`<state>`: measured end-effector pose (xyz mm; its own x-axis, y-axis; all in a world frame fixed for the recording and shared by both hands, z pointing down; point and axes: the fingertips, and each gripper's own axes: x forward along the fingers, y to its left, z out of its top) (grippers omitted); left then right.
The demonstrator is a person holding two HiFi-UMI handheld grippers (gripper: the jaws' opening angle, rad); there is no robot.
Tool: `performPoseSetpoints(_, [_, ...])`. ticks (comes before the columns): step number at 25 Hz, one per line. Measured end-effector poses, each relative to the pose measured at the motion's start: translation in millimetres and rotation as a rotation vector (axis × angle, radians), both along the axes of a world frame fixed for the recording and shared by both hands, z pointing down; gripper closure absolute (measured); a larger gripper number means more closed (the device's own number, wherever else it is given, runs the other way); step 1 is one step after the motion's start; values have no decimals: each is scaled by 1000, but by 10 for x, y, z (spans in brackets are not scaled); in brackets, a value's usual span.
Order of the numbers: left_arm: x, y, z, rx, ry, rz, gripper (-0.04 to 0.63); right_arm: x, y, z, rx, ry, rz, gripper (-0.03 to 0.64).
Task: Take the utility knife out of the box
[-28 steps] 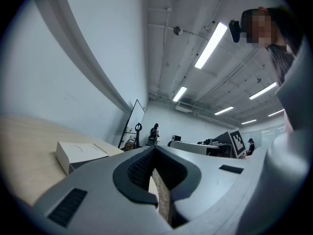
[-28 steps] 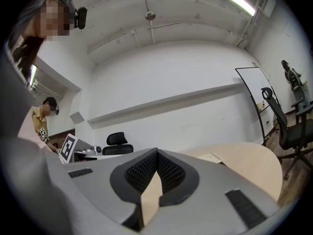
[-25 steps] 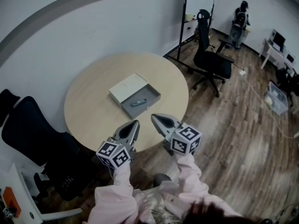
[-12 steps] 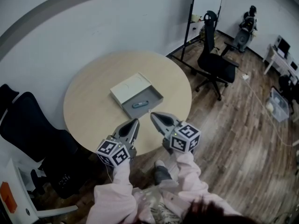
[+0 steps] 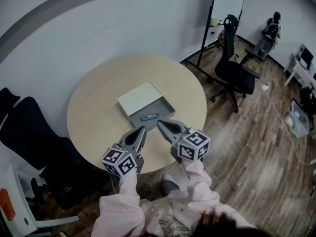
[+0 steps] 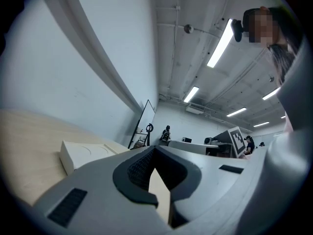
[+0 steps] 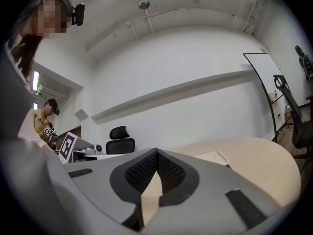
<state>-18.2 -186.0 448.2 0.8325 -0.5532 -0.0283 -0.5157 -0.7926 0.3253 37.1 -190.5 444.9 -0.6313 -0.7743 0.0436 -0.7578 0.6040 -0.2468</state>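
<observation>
In the head view, a round counter [image 5: 94, 112] carries an open box [image 5: 139, 98] with its grey tray [image 5: 163, 110] slid out toward the person. The utility knife [image 5: 149, 116] lies flat in that tray. The left gripper [image 5: 143, 129] and right gripper [image 5: 159, 123] hang over the counter's near part, tips close to the tray.

The left gripper view shows its jaws closed together and empty, with the box's white lid ahead.

The right gripper view shows the same: jaws tip to tip, nothing held.

The knife is probably light, rigid and smooth. A pinch across the middle of its handle looks safest.
</observation>
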Motion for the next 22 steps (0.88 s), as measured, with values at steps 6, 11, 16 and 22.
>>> performPoseSetpoints(6, [88,-181,84,-21,-9,-18,597,83,-226,61,-13,0,-21,623])
performPoseSetpoints(11, [123,-359,127,-44,-13,-46,595,136,-439,102,-39,-4,-49,623])
performPoseSetpoints(16, [114,-492,172,-75,-13,-90,595,178,-607,154,-79,4,-75,623])
performPoseSetpoints(22, [127,-650,195,-101,-7,-134,595,177,-818,205,-113,30,-119,623])
